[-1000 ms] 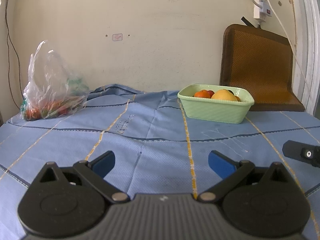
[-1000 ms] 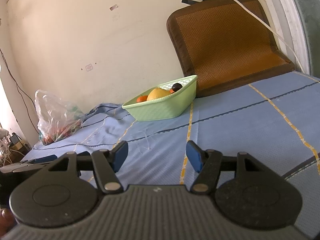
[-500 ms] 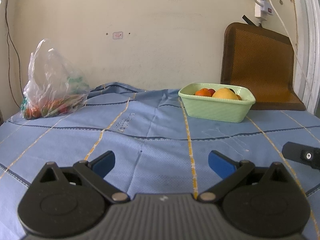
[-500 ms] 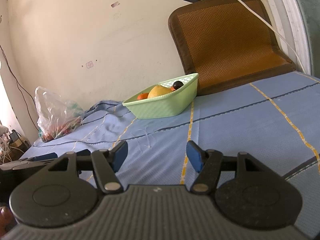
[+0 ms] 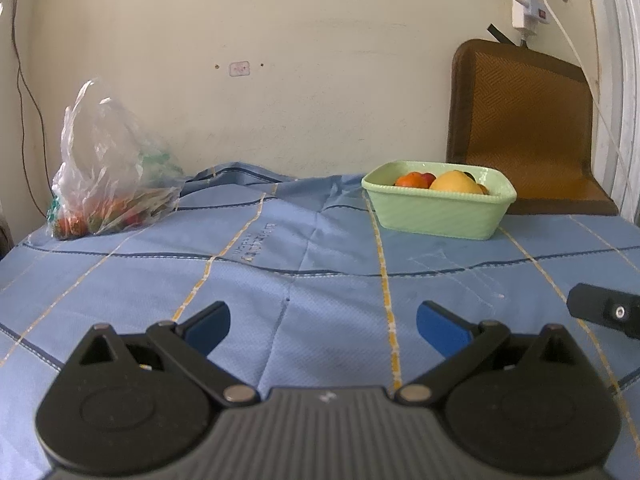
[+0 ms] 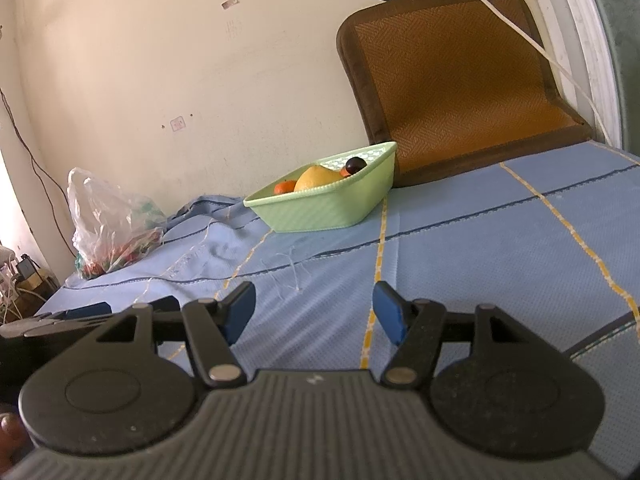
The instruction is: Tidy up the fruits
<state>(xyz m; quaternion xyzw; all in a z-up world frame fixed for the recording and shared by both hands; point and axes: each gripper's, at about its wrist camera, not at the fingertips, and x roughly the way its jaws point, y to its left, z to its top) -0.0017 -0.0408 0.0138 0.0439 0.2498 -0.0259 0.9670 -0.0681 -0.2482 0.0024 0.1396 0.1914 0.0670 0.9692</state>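
A pale green basket (image 5: 436, 216) stands at the back of the blue cloth, holding a yellow fruit (image 5: 456, 183), an orange one (image 5: 407, 180) and a dark one. It also shows in the right wrist view (image 6: 324, 206), with the yellow fruit (image 6: 316, 177) and a dark plum (image 6: 355, 165). A clear plastic bag of produce (image 5: 108, 176) lies at the back left, also in the right wrist view (image 6: 112, 224). My left gripper (image 5: 323, 326) is open and empty, low over the cloth. My right gripper (image 6: 314, 314) is open and empty too.
A blue cloth with yellow and dark stripes (image 5: 304, 272) covers the surface. A brown woven mat (image 5: 520, 128) leans on the wall behind the basket. A white power cable (image 6: 516, 32) hangs across it. The right gripper's body (image 5: 604, 312) shows at the left view's right edge.
Both views drifted slightly: the basket and bag sit a little higher and farther in the frames. Both grippers stay open and empty.
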